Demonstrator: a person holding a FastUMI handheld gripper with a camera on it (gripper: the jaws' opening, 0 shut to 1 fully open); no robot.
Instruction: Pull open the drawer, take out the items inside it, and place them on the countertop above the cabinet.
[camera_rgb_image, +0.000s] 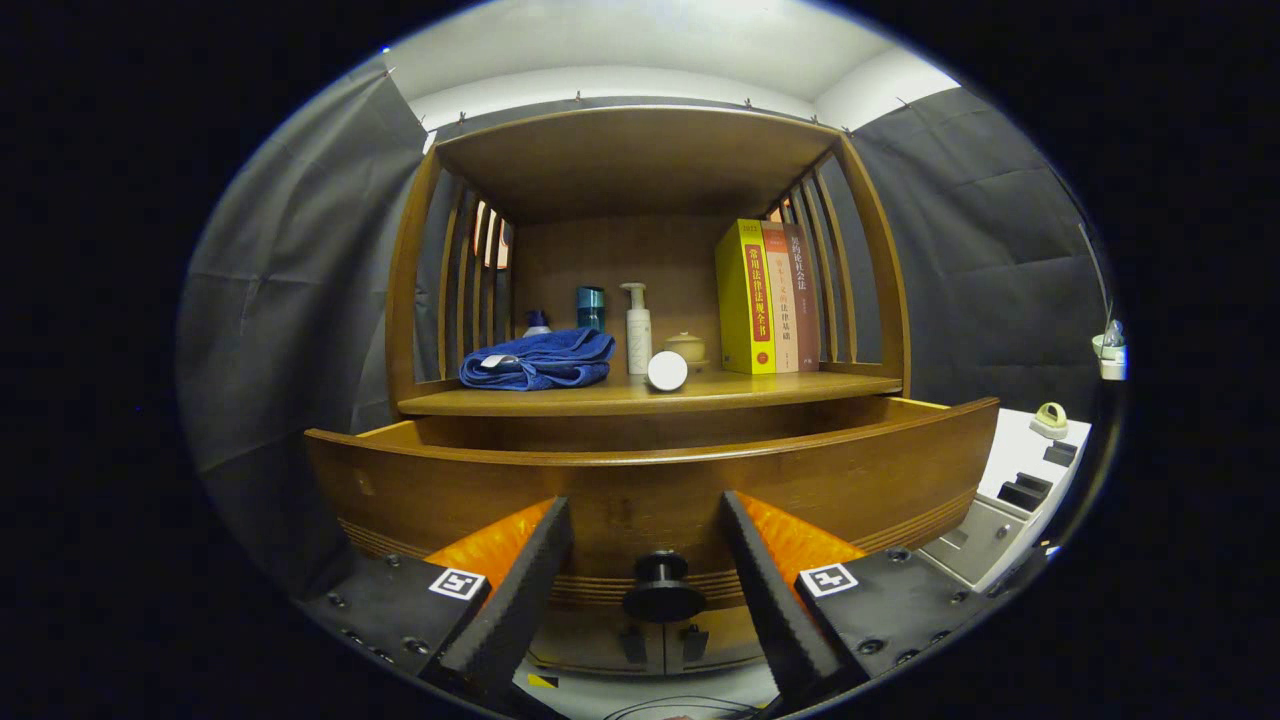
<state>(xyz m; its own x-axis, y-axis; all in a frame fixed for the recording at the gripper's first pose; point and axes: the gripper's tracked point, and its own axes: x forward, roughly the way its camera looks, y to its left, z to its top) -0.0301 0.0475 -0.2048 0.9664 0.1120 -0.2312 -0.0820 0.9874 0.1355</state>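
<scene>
drawer (650, 480) pulled out | gripper (645, 515) spread wide, gripping nothing, fingers flank the knob (662, 590) | blue towel (540, 358) on countertop (650, 397)

We see the drawer (650, 480) standing pulled out below the surface (650, 395) of the cabinet (640, 170). Its knob (662, 590) sits between the fingers of our claw (645, 540), which stand spread apart on either side without touching it. On the surface, a folded towel (540, 360) lies at the left, two bottles (637, 328) and a small pot (686, 347) behind a round lid (667, 371) in the middle, and three books (770, 297) upright at the right.
</scene>
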